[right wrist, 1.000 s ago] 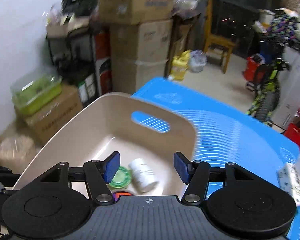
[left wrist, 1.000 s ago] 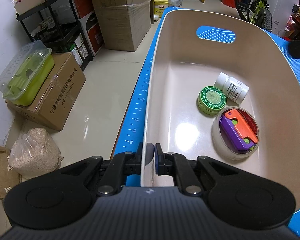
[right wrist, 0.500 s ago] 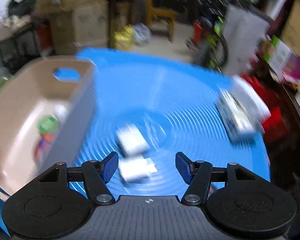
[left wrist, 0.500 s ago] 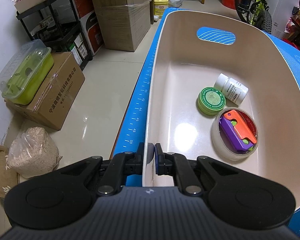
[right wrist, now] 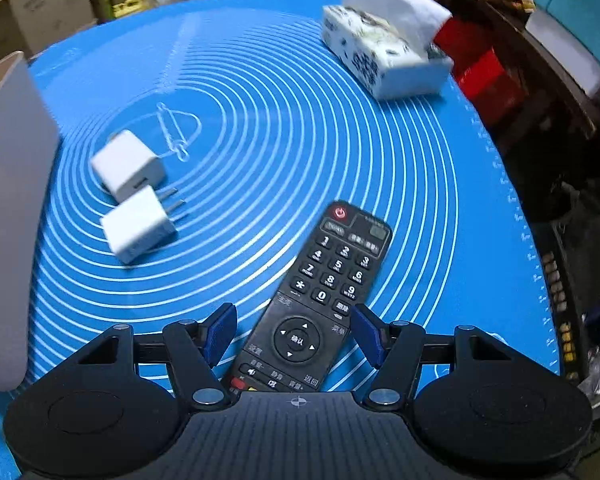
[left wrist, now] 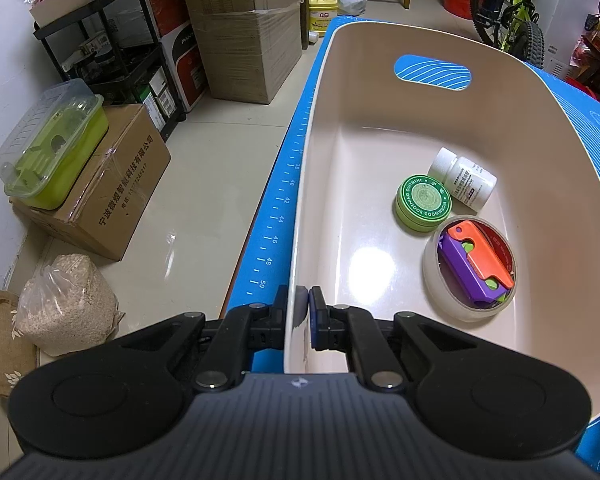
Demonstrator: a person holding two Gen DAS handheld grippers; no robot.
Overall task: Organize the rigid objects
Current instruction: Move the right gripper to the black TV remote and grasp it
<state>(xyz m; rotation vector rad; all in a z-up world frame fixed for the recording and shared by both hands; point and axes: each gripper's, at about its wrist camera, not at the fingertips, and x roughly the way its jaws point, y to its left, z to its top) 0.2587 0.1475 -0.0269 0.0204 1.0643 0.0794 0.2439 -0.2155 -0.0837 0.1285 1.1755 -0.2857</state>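
My left gripper [left wrist: 302, 310] is shut on the near rim of a beige plastic bin [left wrist: 332, 120]. In the bin lie a green ointment tin [left wrist: 423, 202], a white pill bottle [left wrist: 462, 179] and a clear round tub [left wrist: 470, 270] with orange and purple toys inside. My right gripper [right wrist: 293, 334] is open and empty, its jaws on either side of a black remote control [right wrist: 324, 292] that lies on the blue mat [right wrist: 280, 100]. Two white plug chargers [right wrist: 128, 166] [right wrist: 140, 225] lie to the left of the remote. The bin wall [right wrist: 8, 200] shows at the left.
A tissue box [right wrist: 384, 54] stands at the far right of the mat. The mat's right edge [right wrist: 536, 260] drops to cluttered floor. Left of the table are cardboard boxes [left wrist: 104, 192], a green lidded container [left wrist: 52, 144] and a grain bag [left wrist: 68, 304].
My right gripper has swung from above the bin to the right and down over the mat, and now straddles the remote. My left gripper has stayed shut on the bin rim.
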